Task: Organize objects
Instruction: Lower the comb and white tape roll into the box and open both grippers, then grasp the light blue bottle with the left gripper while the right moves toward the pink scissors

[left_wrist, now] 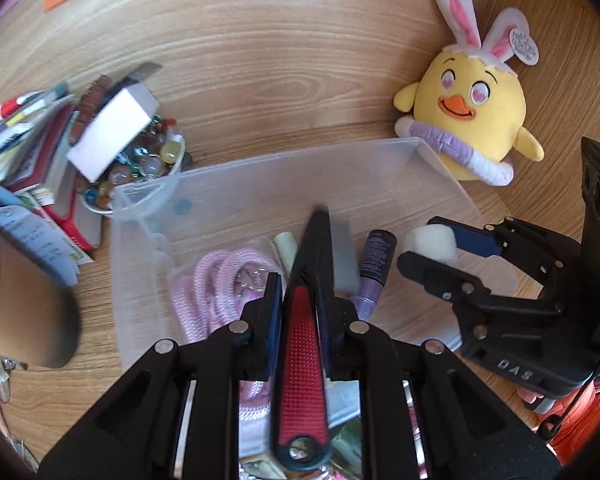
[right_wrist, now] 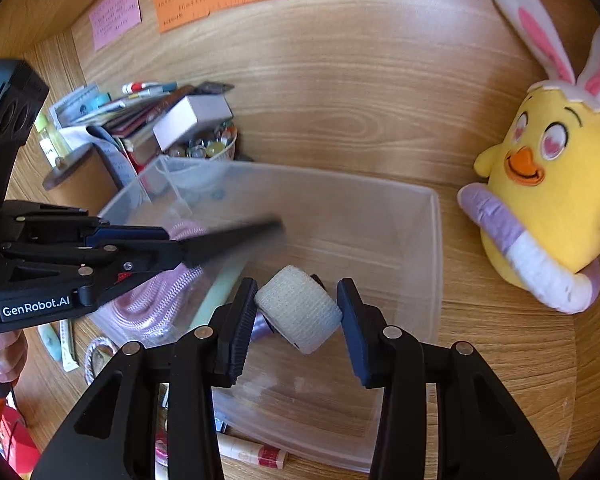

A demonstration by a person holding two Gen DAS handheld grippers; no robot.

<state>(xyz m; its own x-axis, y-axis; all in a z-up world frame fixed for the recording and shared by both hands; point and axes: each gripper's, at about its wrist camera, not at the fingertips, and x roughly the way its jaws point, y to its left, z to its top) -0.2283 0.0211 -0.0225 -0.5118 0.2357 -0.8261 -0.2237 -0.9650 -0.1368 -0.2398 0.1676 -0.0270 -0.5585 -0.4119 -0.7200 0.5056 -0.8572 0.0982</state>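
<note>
From the left wrist view, the left gripper [left_wrist: 300, 300] has its fingers pinched narrow on a black tool with a red ribbed handle [left_wrist: 302, 364], its tip aimed toward twelve o'clock over the clear plastic bin [left_wrist: 260, 184]. That steep downward tilt looks meant for dropping the tool in lengthwise. Already lying in the bin are a pink cord [left_wrist: 216, 280] at ten o'clock of the fingers and a purple tube [left_wrist: 374, 264] at one o'clock. The right gripper [left_wrist: 432, 252] comes in at three o'clock with a white bandage roll [left_wrist: 432, 244] between its fingers. A yellow chick plush [left_wrist: 472, 112] sits on the bench [left_wrist: 280, 60] beyond the bin's far right corner.

From the right wrist view, the right gripper [right_wrist: 298, 312] holds the bandage roll [right_wrist: 300, 308] across its width, fingers partly spread, hanging over the bin's [right_wrist: 432, 240] open middle, I'd say so the roll lands on bare floor. The left gripper [right_wrist: 180, 248] reaches in from nine o'clock with the tool [right_wrist: 236, 240] above the cord [right_wrist: 156, 300]. A lip balm stick [right_wrist: 252, 452] lies outside at six o'clock, not yet sorted.
</note>
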